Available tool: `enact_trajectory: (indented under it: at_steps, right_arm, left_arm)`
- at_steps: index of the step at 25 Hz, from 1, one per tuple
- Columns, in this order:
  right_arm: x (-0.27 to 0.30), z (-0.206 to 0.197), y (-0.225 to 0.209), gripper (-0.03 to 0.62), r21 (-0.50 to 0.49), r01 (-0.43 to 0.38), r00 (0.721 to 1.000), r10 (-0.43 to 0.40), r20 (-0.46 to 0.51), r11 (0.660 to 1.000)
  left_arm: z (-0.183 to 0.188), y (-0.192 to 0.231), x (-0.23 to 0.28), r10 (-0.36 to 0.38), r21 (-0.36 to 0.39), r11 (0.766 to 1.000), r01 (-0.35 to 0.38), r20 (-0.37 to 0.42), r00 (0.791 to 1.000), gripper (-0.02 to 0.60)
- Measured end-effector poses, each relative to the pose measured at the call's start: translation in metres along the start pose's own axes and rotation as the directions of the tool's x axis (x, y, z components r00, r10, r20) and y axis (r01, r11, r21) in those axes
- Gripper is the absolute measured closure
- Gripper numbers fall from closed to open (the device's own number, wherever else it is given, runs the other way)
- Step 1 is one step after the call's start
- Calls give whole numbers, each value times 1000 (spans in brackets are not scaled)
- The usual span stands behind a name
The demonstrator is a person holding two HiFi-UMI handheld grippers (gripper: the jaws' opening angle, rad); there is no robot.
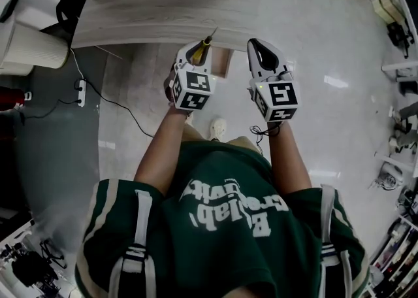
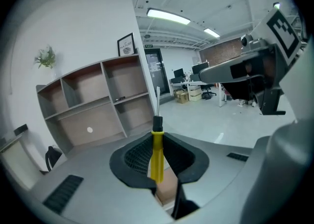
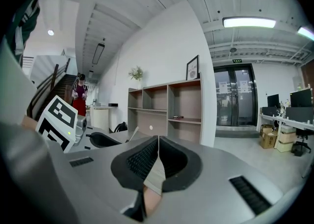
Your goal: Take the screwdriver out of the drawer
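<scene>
Left gripper [image 1: 198, 51] pinches yellow-handled steel screwdriver [image 2: 157, 158], shaft past the jaws. Right gripper [image 3: 158, 140] jaws pressed together, empty. Looks clear of the drawer; basically done.

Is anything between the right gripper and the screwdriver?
In the head view, only a brown panel and pale floor show between the right gripper and the screwdriver, which the left gripper grips.
</scene>
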State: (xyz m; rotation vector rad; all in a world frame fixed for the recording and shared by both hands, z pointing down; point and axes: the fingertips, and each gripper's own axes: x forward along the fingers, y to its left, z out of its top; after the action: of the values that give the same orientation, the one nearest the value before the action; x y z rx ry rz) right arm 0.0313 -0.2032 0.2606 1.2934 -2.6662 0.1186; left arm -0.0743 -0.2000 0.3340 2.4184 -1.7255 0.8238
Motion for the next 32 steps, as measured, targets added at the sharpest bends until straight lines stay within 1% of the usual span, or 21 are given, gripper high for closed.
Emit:
enact_trajectory:
  at_steps: [5,9,16,20,25,32]
  right_arm:
    - [-15,18,8,560,-27,0,999,1,35,1000]
    - [-22,30,12,560,-50,-1,998,3,59,999]
    - [-32,49,3,560,-54,21,995,-16,94,998]
    - [-39,55,4,560,-51,27,993,-21,112,998]
    - [-38,55,11,560,-57,23,993,-17,116,998]
    - [-34,52,11,560,-63,20,995,-14,98,998]
  left_arm:
    - [31,3,-25,18,-21,1000,-17,73,997,500]
    - [56,4,-39,28,-37,999,-23,139,990,500]
    - [83,14,-58,57,-77,996,-42,206,977,500]
    - [90,21,-71,82,-92,994,-60,251,965,499]
    - [90,33,-79,107,-118,990,-76,277,955,499]
    - [90,35,-80,112,-122,989,-80,291,950,499]
